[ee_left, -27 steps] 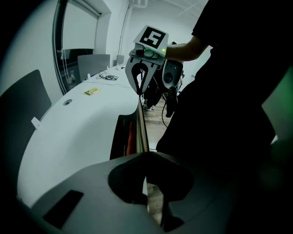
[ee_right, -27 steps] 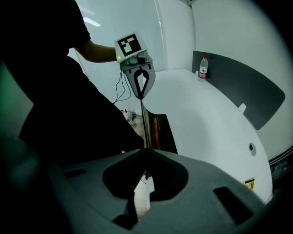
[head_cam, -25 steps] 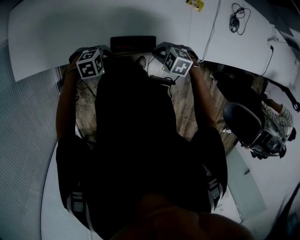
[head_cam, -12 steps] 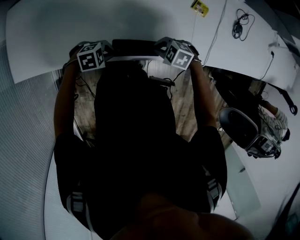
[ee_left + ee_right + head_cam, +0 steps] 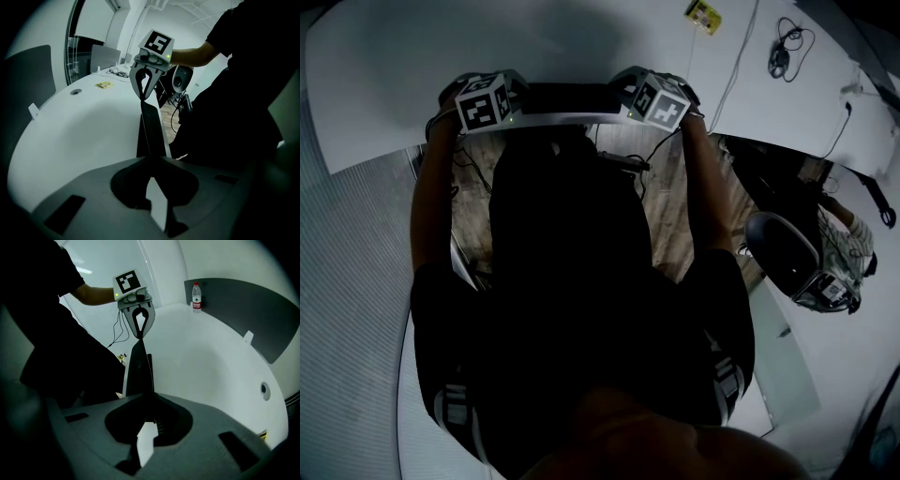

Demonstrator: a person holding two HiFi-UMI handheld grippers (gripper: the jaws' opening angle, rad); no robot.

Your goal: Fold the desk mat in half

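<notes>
The desk mat (image 5: 567, 97) is dark on one face and pale on the other, and it hangs stretched between my two grippers over the near edge of the white table (image 5: 412, 56). My left gripper (image 5: 511, 94) is shut on the mat's left end and my right gripper (image 5: 628, 92) on its right end. In the left gripper view the mat (image 5: 150, 131) runs edge-on from my left gripper (image 5: 152, 161) up to the right gripper (image 5: 143, 96). The right gripper view mirrors this: the mat (image 5: 138, 366) spans from the right gripper (image 5: 147, 401) to the left gripper (image 5: 139, 333).
A yellow card (image 5: 698, 14) and a cabled mouse (image 5: 780, 45) lie at the table's far right. A water bottle (image 5: 196, 297) stands by a grey panel. An office chair (image 5: 787, 248) and another person (image 5: 848, 234) are to my right. My dark torso hides the floor below.
Both grippers have moved forward and slightly down with the mat, from in front of the table's edge to over it. Both grips have stayed shut.
</notes>
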